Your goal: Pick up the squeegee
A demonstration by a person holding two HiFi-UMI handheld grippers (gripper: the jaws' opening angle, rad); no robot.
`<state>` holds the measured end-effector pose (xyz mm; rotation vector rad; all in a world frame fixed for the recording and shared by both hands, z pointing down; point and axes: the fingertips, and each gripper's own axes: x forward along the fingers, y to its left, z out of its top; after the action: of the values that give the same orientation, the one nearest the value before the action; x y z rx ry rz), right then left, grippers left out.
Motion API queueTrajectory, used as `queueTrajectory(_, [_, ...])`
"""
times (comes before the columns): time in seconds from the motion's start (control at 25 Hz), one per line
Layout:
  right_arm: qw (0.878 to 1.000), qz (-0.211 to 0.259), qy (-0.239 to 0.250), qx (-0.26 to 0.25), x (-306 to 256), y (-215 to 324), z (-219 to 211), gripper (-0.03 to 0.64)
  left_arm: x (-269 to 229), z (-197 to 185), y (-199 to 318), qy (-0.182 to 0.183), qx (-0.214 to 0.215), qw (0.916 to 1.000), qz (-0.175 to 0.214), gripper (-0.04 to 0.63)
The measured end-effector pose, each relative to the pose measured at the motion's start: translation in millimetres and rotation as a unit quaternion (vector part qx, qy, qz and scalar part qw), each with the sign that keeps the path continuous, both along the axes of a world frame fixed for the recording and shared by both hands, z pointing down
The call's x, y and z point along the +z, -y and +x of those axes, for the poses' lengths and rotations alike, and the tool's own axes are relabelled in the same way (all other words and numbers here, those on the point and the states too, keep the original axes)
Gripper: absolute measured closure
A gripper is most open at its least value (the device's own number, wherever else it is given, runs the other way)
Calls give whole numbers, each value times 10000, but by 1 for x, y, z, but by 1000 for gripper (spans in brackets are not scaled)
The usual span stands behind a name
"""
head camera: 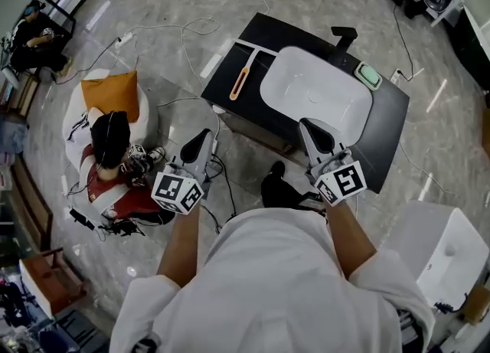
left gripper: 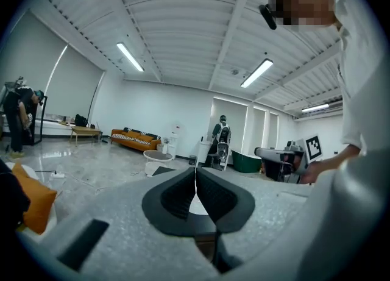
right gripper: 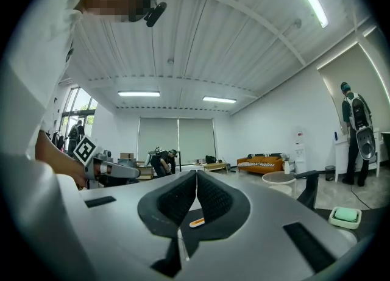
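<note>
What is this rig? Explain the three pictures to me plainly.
There is no robot here: a person holds a two-jaw tool in each hand. The head view comes from a camera on the person's head, looking down. In it the left tool and right tool point toward a black counter with a white sink. The squeegee, orange-handled, lies on the counter beside the sink. The other two pictures come from a camera on each tool, looking along its jaws. Both tools are shut and hold nothing.
</note>
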<state>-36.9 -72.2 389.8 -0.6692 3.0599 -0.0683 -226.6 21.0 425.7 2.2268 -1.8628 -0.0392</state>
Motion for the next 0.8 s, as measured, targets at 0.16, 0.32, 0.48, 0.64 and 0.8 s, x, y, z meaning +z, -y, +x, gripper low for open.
queueTrajectory(0.16, [9998, -122, 33, -121, 9, 32, 3, 601, 5, 14, 47, -70, 250, 9995, -178, 577])
queueTrajectory(0.32, [9995, -217, 99, -216, 13, 63, -4, 601, 5, 15, 93, -13, 438, 9982, -403, 576])
queueTrajectory(0.48, [9995, -257, 140, -152, 14, 103, -6, 601, 8, 12, 142, 29, 613, 9960, -651, 575])
queueTrajectory(0.64, [9993, -333, 163, 76, 18, 134, 2, 601, 13, 7, 178, 114, 784, 9928, -903, 574])
queueTrajectory(0.8, [9983, -417, 173, 356, 26, 155, 9, 601, 18, 2, 206, 219, 997, 9889, -1083, 574])
